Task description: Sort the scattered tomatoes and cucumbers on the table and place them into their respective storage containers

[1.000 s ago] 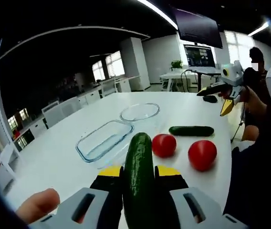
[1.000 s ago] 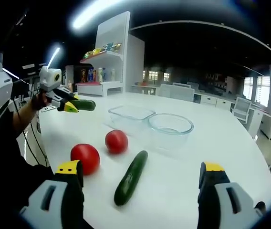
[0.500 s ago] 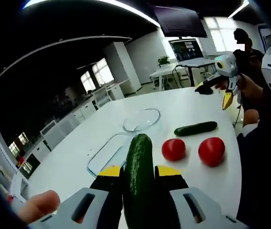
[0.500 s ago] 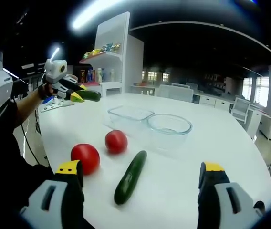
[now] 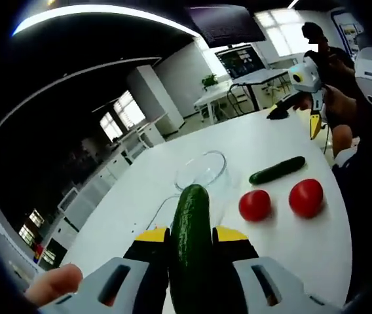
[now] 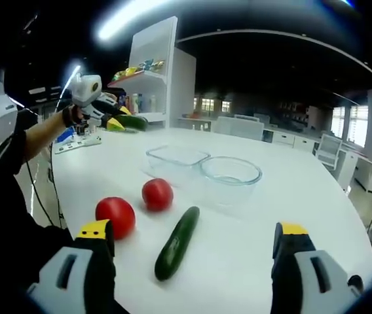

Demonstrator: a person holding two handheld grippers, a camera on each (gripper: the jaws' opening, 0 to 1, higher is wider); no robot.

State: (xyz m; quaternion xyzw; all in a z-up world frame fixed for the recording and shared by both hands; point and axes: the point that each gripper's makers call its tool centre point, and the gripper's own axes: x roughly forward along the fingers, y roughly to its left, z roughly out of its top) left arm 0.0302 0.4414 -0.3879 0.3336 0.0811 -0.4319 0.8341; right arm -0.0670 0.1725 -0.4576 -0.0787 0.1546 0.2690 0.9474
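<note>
On the white counter (image 6: 317, 196): rectangular glass dish (image 6: 176, 159) touching round glass bowl (image 6: 230, 173) on its right; two red tomatoes (image 6: 158, 193) (image 6: 114, 216) before the dish; long green cucumber (image 6: 177, 242) just right of them, before the bowl.

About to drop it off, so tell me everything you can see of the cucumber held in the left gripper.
The held cucumber is dark green, glossy and smooth, with a rounded tip. The left gripper is shut on it, the yellow-tipped jaws pressing both sides, its tip pointing forward. In the right gripper view it hangs raised above the white table, level.
</note>
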